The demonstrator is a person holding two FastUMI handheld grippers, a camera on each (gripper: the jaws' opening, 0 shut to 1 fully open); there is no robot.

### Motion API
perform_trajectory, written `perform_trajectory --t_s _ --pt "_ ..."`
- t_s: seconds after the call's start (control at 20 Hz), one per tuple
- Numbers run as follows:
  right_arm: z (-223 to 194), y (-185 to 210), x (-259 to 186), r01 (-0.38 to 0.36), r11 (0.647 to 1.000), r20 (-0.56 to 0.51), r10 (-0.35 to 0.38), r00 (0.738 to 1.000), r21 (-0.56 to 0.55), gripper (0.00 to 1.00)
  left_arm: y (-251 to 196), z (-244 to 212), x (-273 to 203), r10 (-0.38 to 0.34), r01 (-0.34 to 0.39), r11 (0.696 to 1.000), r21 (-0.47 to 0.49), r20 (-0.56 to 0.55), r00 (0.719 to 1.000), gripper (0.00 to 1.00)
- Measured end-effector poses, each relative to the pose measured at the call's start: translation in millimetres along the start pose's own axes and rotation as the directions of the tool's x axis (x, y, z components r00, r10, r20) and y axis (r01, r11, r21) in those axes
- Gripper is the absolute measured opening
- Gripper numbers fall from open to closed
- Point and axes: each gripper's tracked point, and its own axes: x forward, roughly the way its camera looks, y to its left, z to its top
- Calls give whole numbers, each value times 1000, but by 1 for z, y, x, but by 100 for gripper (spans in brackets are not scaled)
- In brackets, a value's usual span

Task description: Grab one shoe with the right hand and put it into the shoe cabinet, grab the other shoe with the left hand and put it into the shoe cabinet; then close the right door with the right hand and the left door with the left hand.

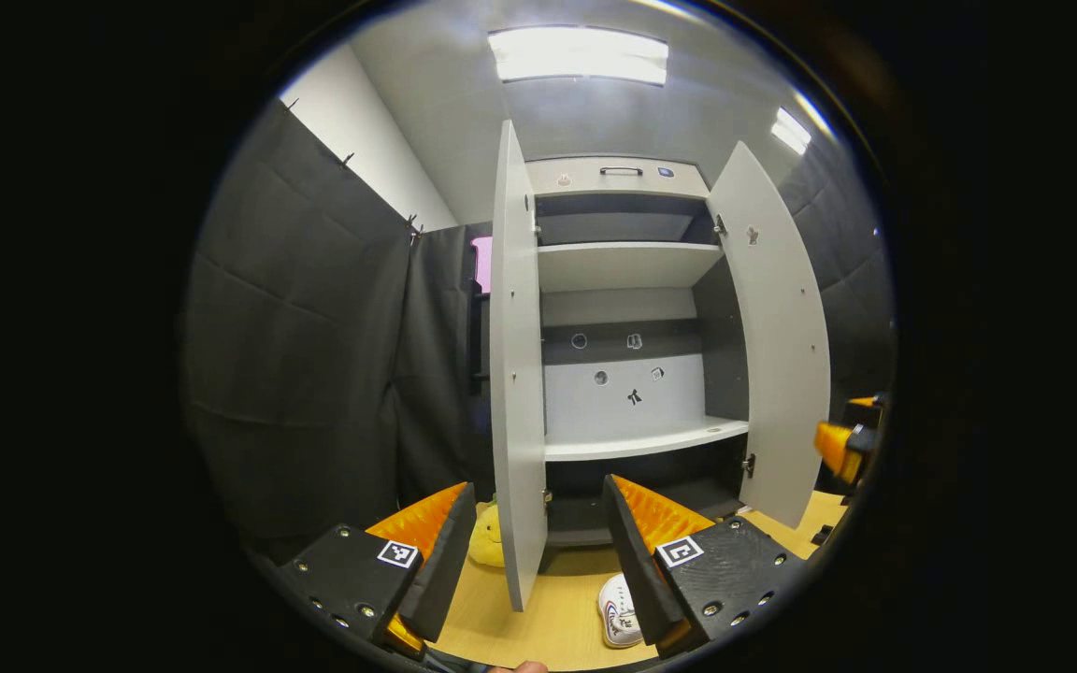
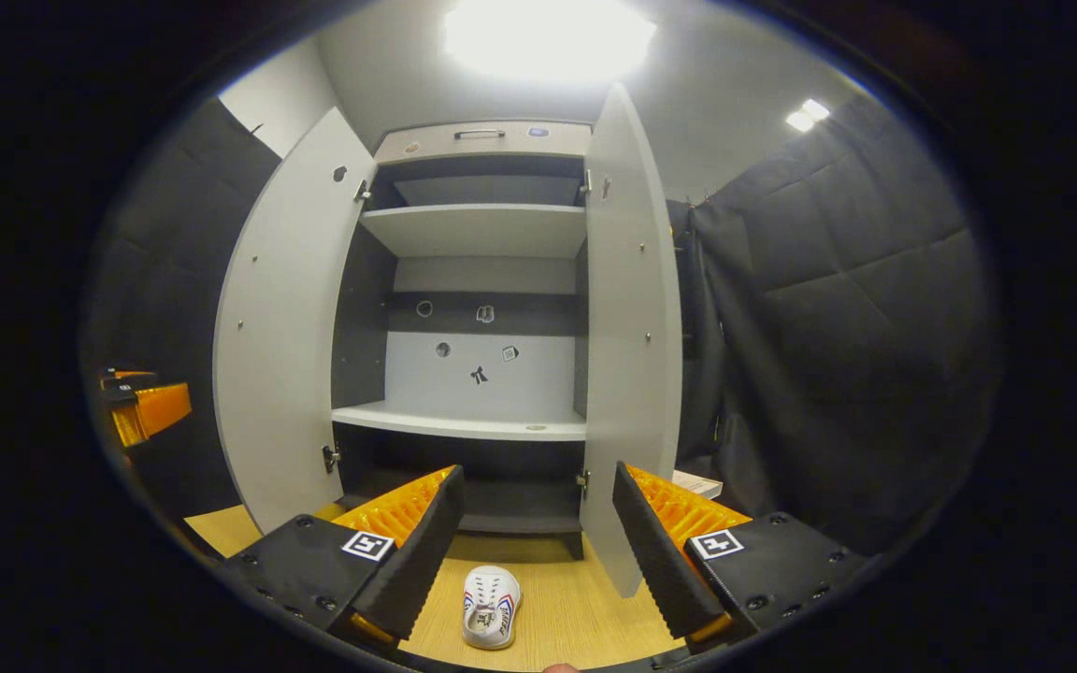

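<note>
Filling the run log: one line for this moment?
stage: before first grasp | shoe: on floor before cabinet | left door, right door: open | left gripper, right gripper: open, empty
</note>
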Motion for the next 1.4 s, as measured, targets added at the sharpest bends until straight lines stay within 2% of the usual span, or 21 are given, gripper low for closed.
perform_trajectory --t_s 0.2,0.35,0.5,0.55,0.7,1.0,1.25,1.3,1.4 --pt "-22 20 28 -40 998 -79 37 996 -49 99 7 0 -2 12 -12 1000 -2 1 1000 74" --pt "-47 35 50 -81 996 -136 75 988 -45 99 10 -7 4 18 -18 1000 -4 -13 1000 74" --pt "-78 49 75 -112 993 -214 103 971 -29 96 17 -11 11 35 -35 999 8 -23 999 74" --pt "-88 54 82 -129 991 -237 120 964 -22 99 18 -12 14 41 -41 999 15 -26 999 74" --pt "-120 67 103 -166 986 -312 153 938 -15 100 16 -15 26 38 -36 999 38 -36 999 74" --pt "-183 84 131 -232 972 -473 218 854 29 100 17 -25 44 81 -77 995 59 -56 995 74" --pt "-239 95 138 -276 959 -599 257 758 62 100 24 -33 51 128 -121 988 92 -82 988 74" --pt "-249 95 138 -284 957 -624 258 738 60 97 26 -36 53 139 -130 987 97 -90 986 74" --pt "-270 97 136 -300 953 -670 256 697 52 100 28 -43 53 159 -147 983 110 -110 981 74"
